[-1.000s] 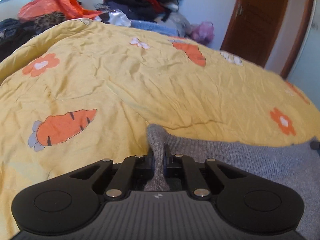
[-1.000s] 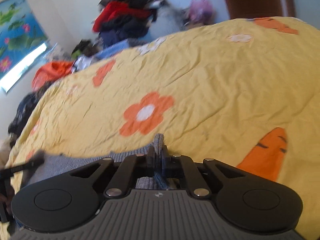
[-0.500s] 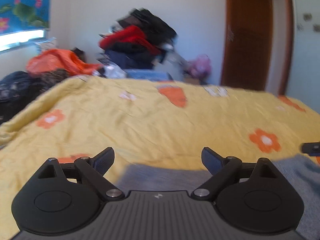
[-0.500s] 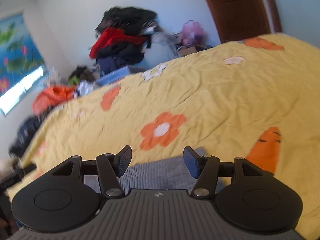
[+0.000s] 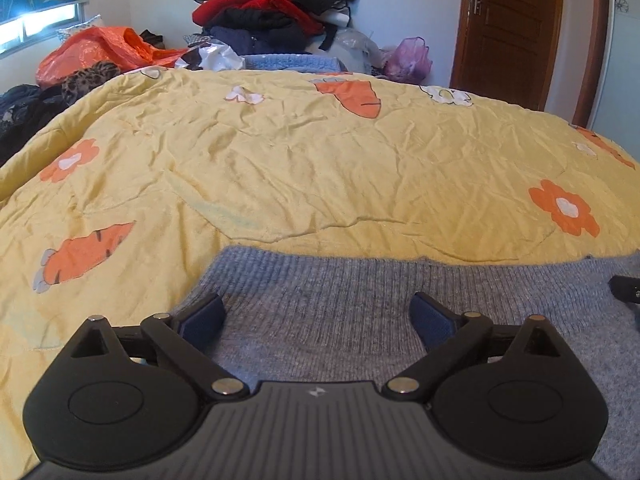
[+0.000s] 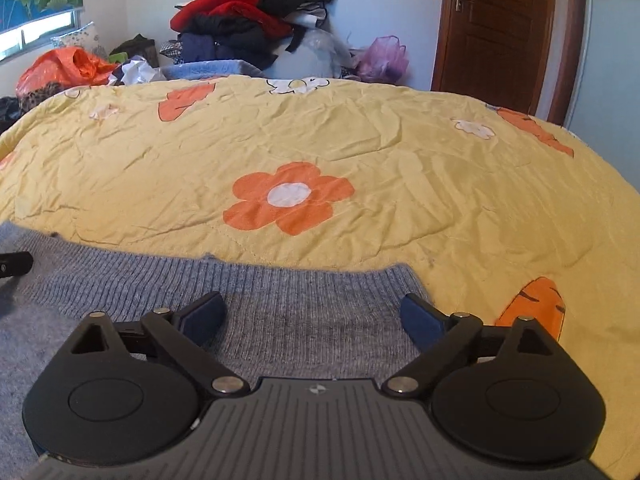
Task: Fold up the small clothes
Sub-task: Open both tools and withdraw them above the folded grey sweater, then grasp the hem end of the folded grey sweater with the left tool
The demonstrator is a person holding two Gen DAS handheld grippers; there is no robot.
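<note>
A grey knitted sweater lies flat on the yellow quilt, its ribbed far edge running across both views. My left gripper hovers over the sweater's left part, jaws opening wide, pads clear of the cloth. In the right wrist view the same grey sweater ends at a corner on the right. My right gripper hangs above that corner, jaws still opening, nothing pinched between them. The right gripper's tip shows at the left wrist view's right edge, and the left gripper's tip at the right wrist view's left edge.
The quilt carries orange flowers and carrots and spreads far beyond the sweater. Behind the bed, a heap of red and dark clothes, an orange bag and a purple bag stand against the wall. A brown door is at the right.
Both grippers were shut on folds of the grey sweater a second ago; both have let go and opened wide. The sweater's edge now lies flat on the quilt, and both views have pulled back.
</note>
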